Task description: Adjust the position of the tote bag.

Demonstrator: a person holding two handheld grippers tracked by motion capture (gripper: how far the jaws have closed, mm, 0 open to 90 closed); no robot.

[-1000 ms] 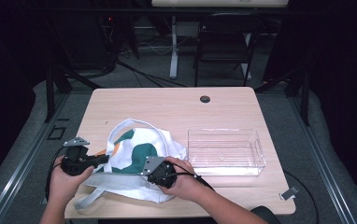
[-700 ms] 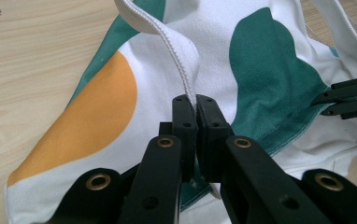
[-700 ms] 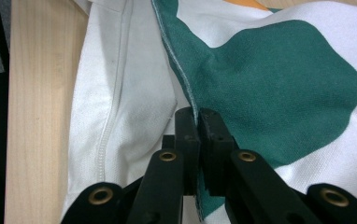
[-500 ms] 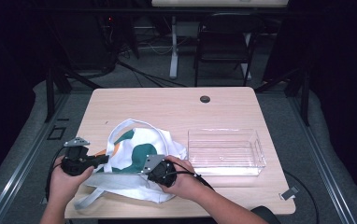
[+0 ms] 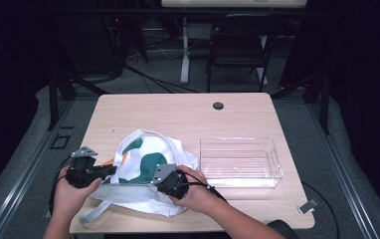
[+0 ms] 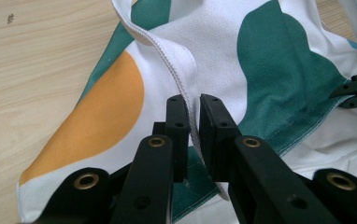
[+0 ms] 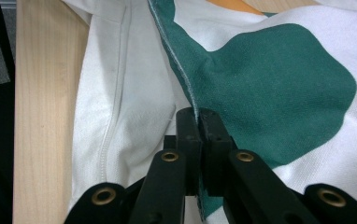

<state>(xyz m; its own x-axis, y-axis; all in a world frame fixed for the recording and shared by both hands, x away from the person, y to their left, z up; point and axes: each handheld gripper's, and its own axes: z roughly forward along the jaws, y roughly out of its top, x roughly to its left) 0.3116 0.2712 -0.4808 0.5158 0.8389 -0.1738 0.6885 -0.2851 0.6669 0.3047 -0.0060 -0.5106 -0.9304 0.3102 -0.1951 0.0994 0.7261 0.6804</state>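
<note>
the cloth bag [image 5: 148, 169] is spread on the near left part of the table [image 5: 178, 114], white with green and orange patches, its strap trailing toward the near edge. the clear plastic bin [image 5: 240, 162] sits just to its right, apart from the bag, and nothing is seen in it.

right gripper [image 7: 198, 116]: jaws pressed together, a hem of the bag pinched between them at the edge of a green patch. left gripper [image 6: 193, 105]: jaws have just been opening; a narrow gap is seen between them with the stitched hem running through it, pads not pressing. the grip on that side is judged released or being reset.

progress is judged early: the bag is held at one point only, not lifted, not folded, not in the bin. what is left is likely a regrip on the left and then handling of the bag.

hard to tell: whether the bag holds anything, since its mouth is crumpled and the inside is not seen. the near part of the bag is covered by the hands in the high view. the room behind the table is too dark to read.
</note>
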